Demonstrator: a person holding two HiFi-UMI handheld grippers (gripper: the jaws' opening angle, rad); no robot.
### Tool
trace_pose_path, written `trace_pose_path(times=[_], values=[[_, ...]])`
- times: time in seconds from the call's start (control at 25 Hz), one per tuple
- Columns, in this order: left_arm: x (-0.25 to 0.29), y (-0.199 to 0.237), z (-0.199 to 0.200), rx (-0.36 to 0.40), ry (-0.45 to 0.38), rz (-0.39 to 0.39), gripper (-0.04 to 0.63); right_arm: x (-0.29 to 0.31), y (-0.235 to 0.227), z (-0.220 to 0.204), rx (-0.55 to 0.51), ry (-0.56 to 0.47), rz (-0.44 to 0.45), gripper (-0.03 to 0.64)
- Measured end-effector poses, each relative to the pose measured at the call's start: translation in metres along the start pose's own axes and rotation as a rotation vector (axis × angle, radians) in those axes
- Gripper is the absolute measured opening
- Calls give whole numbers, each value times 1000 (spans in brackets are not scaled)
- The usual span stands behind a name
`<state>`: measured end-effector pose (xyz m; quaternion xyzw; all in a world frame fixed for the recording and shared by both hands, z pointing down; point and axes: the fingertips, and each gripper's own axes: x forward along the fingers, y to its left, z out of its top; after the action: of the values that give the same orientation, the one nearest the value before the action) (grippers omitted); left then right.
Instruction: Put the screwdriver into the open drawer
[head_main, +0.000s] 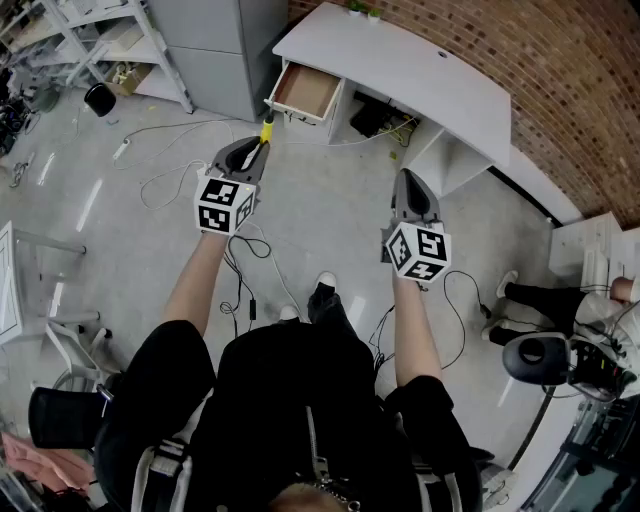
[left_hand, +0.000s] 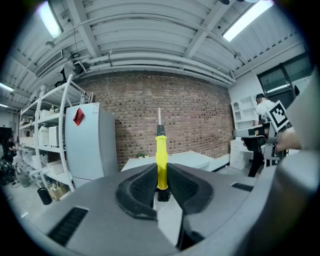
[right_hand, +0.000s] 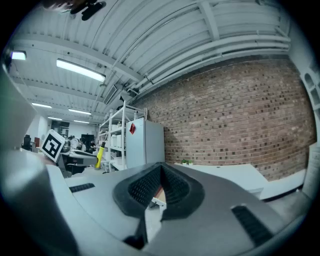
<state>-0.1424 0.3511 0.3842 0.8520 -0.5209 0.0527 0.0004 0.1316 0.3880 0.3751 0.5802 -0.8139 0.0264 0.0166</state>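
Observation:
A screwdriver with a yellow handle and a thin metal shaft stands upright between the pads of my left gripper, which is shut on it. From the head view the left gripper hangs above the floor, and the screwdriver points toward the open wooden drawer under the white desk. My right gripper is further right, short of the desk, its jaws closed with nothing in them. In the right gripper view the jaws meet, and the drawer shows just past them.
A grey cabinet stands left of the drawer, and white shelving lies further left. Cables trail over the floor. A brick wall runs behind the desk. An office chair and a person's legs are at right.

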Motion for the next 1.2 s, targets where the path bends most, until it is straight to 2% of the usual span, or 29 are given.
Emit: trace_pose_path(times=[0.2,0.72,0.96,1.2], values=[[-1,4,1,6,3,0,69,1,9,2,13,-18,28,-2],[-6,7,-10,-5,8,-9,69,-4,10,-10,29,4,2,-3],[11,19,-8,-9,7,-5,69,18,8,-9,31,7,14,-3],[52,34,-8,-8,29,1,69,69,-7,-7,49,15,39,-3]])
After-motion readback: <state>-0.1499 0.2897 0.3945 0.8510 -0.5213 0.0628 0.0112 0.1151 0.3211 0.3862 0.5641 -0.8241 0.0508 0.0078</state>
